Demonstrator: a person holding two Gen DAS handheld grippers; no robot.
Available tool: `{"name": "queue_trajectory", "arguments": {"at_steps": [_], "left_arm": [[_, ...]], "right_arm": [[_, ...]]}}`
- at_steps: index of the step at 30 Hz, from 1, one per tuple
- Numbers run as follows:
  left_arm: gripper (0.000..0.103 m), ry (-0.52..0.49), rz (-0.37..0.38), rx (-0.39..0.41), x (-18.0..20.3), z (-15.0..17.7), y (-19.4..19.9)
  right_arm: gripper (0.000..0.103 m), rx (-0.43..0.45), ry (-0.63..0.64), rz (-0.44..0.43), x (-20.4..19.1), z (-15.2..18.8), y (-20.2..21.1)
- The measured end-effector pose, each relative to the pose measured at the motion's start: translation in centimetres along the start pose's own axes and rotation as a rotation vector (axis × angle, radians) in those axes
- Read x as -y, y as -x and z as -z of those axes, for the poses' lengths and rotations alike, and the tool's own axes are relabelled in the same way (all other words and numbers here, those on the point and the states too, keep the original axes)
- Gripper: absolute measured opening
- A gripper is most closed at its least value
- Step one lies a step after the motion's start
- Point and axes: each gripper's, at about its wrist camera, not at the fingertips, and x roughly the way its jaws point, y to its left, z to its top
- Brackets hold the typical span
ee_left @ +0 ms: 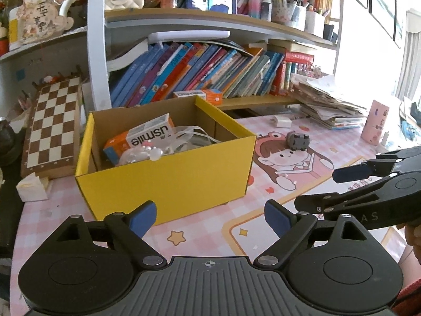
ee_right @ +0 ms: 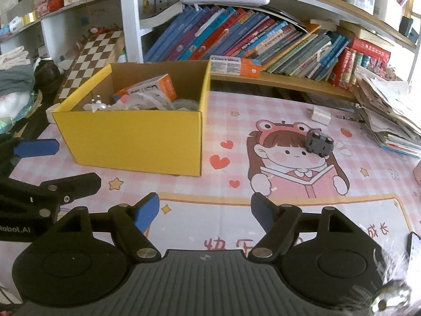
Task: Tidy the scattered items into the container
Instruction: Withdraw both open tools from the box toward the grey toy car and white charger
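Both grippers hover over the pink cartoon desk mat [ee_right: 236,121], each with jaws spread and nothing between its blue pads. The left gripper [ee_left: 210,217] faces the yellow cardboard box [ee_left: 168,181] head on; the right gripper [ee_right: 205,210] sits further along the mat, with the box off to its left. From the left wrist, the box's contents read clearly: an orange-and-white "usmile" carton [ee_left: 143,137] lying tilted on clear plastic packaging [ee_left: 158,150]. The right wrist sees the same carton only at a slant, its lettering too blurred to read. A small grey toy car [ee_right: 319,143] stands on the mat on the printed girl's hair, well apart from the box, and is nearer and sharper in the right view. Behind it lies a white charger plug [ee_right: 319,114]. Only the left view shows the whole chessboard [ee_left: 54,123] leaning beside the box and a pink cup [ee_left: 375,122] by the paper stack [ee_left: 329,105].
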Motion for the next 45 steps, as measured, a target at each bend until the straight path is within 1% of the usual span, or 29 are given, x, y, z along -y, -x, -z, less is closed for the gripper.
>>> {"name": "queue_trajectory", "arguments": {"at_steps": [6,12,17,21,31,37,45], "left_arm": [[0.091,-0.008,0.004,-0.010,0.7,-0.2,-0.6],[0.092,0.010,-0.030,-0.010,1.4,-0.7,-1.0],[0.092,0.007,-0.064,-0.016,2.8,-1.0,-1.3],[0.092,0.025,-0.099,-0.012,3.7,-1.3,-1.4],[0.093,0.083,-0.190,-0.013,6.8,-1.7,-1.9],[0.093,0.103,-0.229,-0.013,9.1,-2.0,-2.4],[0.093,0.088,-0.246,-0.032,13.1,-2.5,-4.3]], "right_arm": [[0.078,0.000,-0.019,0.012,1.1,0.1,-0.1],[0.085,0.008,0.005,-0.006,2.0,-0.2,-0.5],[0.087,0.007,0.020,-0.035,3.2,-0.6,-0.9],[0.092,0.010,0.050,-0.061,4.3,-1.0,-1.1],[0.094,0.014,0.121,-0.137,7.2,-1.8,-1.4],[0.094,0.015,0.144,-0.172,9.6,-1.8,-1.5],[0.095,0.013,0.133,-0.196,13.9,-1.6,-1.9]]}}
